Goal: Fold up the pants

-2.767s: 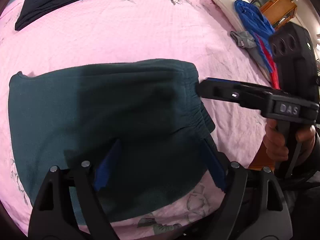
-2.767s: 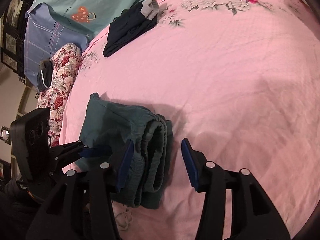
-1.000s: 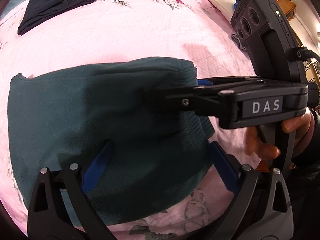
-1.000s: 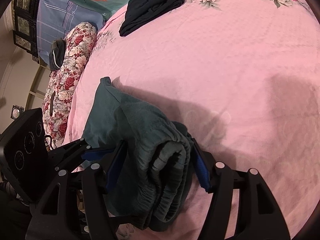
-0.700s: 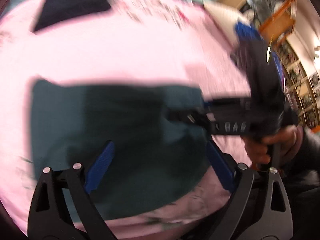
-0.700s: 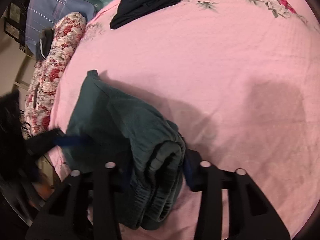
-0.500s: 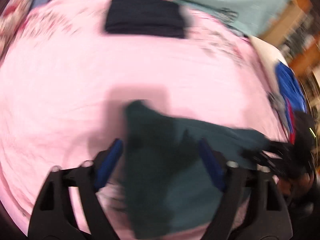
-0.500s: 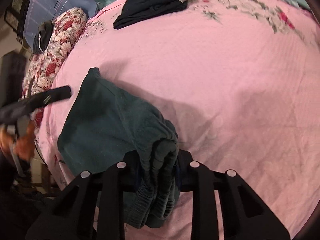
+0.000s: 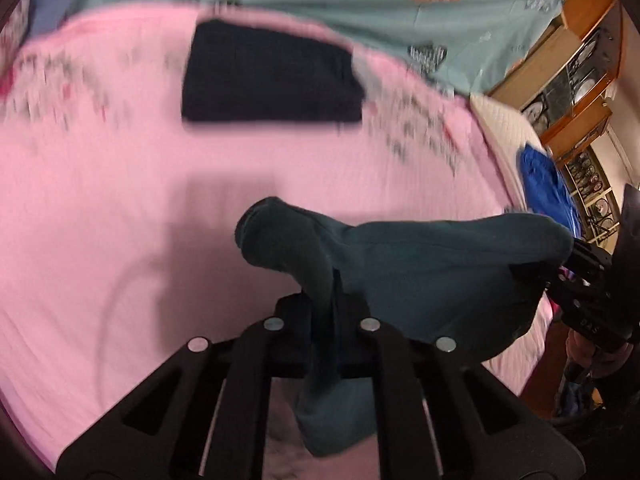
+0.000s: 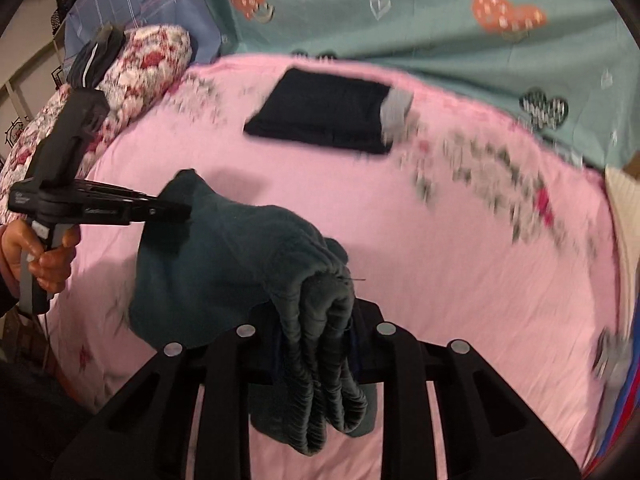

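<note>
Left wrist view, bottom centre: left gripper point(image 9: 326, 320) clenched on a thin fold of the dark green pants point(image 9: 420, 276), cloth pinched between the jaws and hanging below them. Pants stretch from there to the right edge of the frame, where the right gripper point(image 9: 560, 276) holds the other end; the bundle sags between the two, lifted clear of the pink bedspread point(image 9: 120, 220). Right wrist view, bottom centre: right gripper point(image 10: 316, 332) clamped on the thick, gathered waistband end, several ribbed layers bunched between the jaws and drooping below. Left of that frame, the left gripper point(image 10: 176, 210) bites the far corner of the pants point(image 10: 224, 256); a hand point(image 10: 38, 256) grips its handle at the left edge. Farther back, upper centre in both views: a folded black garment point(image 10: 324, 118) lying flat on the bedspread point(image 10: 460, 260). Beyond it, a teal sheet point(image 10: 420, 12) with heart prints. Upper left, right wrist view: a floral pillow point(image 10: 148, 60). Right side, left wrist view: blue clothing point(image 9: 544, 184), wooden shelves point(image 9: 580, 40) behind. Background blurred.
</note>
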`<state>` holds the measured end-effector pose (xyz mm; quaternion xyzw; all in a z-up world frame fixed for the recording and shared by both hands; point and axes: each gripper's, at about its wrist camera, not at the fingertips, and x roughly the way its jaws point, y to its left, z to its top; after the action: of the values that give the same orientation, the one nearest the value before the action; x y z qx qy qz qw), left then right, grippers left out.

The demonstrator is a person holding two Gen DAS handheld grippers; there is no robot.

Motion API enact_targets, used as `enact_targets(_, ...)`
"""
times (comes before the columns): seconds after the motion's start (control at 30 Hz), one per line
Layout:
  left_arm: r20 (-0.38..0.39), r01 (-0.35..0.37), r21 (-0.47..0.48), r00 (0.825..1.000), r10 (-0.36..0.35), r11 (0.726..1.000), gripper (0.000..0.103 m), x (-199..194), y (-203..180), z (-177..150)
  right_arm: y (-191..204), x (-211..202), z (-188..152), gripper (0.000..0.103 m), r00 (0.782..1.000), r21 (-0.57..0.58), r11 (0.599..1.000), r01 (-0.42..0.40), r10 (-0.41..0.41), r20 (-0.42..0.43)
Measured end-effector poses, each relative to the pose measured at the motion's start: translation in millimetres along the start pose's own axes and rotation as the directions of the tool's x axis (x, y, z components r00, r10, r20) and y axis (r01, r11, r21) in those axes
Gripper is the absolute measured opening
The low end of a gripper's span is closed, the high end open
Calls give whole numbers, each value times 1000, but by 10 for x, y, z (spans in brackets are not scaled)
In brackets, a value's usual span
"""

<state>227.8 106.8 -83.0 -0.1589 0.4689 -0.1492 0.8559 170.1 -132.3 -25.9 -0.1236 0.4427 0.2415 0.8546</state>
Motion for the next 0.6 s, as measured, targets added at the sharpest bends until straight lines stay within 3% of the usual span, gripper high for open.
enact_targets(0.13,125,-51,11,991,49,999,7,-92,190,915,-316,310,856,24,994,-5,1000,14,-14,105)
enact_targets(0.3,166,-155,19,975,150,988,7,162,448,1784,-777,997,1738,24,991,78,997,2,-13,135)
enact_targets(0.4,150,-224,23,964,219,974,7,471,553,2104,-858,1346,1979,24,992,84,996,27,-37,119)
enact_targets(0.53,98,-282,14,955,279,959,8,901,741,2226,-895,1881,2080,27,992,27,994,107,-108,60)
enact_targets(0.6,77,-293,-1,953,293,956,19,1051,813,2232,-939,2030,2045,45,991,23,992,126,-127,45)
